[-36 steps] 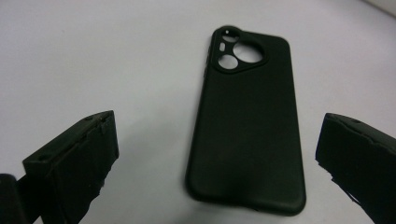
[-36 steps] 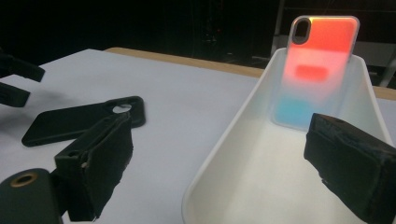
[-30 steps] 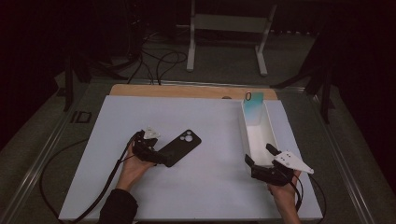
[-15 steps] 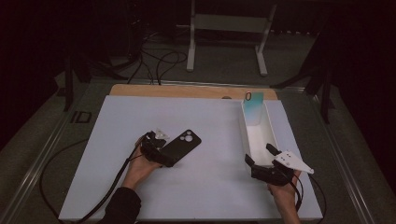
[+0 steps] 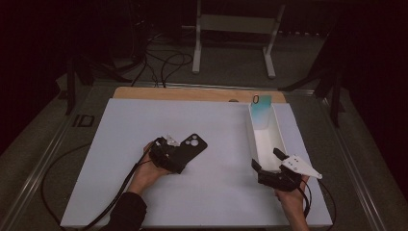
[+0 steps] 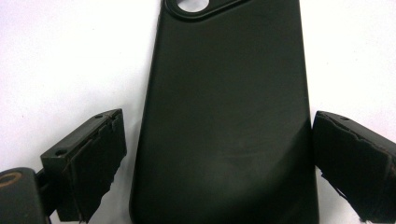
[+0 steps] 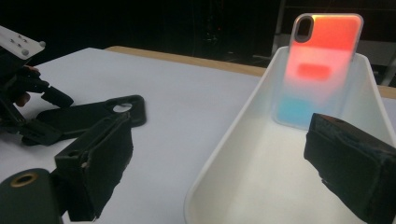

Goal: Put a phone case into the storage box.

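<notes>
Black case not yet gripped; one case already in the tray.

Left gripper (image 5: 179, 155) straddles the near end of the black case (image 5: 188, 147), jaws open, one each side, no squeeze yet. Case lies flat on the table (image 5: 120, 134), long axis diagonal, camera-hole end pointing away and right toward the tray (image 5: 276, 137). Gradient case (image 7: 322, 60) stands upright at the tray's far end. Right gripper (image 5: 269, 166) waits at the tray's near end, jaws open, empty. Left to do, I'd judge: grip, lift, move to tray.
</notes>
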A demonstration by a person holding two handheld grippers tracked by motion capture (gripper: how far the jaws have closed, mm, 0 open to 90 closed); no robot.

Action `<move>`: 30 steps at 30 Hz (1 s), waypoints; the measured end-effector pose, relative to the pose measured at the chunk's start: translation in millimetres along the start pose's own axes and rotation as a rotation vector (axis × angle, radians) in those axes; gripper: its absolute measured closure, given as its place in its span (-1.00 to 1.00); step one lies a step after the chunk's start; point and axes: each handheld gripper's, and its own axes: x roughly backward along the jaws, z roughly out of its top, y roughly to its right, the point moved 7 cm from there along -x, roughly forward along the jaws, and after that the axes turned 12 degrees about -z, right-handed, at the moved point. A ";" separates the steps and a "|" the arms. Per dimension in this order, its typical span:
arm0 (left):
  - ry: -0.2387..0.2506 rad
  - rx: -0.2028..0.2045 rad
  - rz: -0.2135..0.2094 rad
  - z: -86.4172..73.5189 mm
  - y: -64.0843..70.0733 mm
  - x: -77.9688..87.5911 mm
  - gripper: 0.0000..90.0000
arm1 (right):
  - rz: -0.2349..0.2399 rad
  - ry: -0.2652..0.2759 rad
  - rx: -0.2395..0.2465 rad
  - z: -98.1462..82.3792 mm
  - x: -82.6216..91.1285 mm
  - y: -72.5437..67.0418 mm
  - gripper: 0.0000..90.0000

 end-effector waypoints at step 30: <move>-0.099 -0.021 -0.017 7.0 2.5 0.2 -0.70 | 0.019 -0.002 0.000 3.5 -5.0 -7.3 -0.82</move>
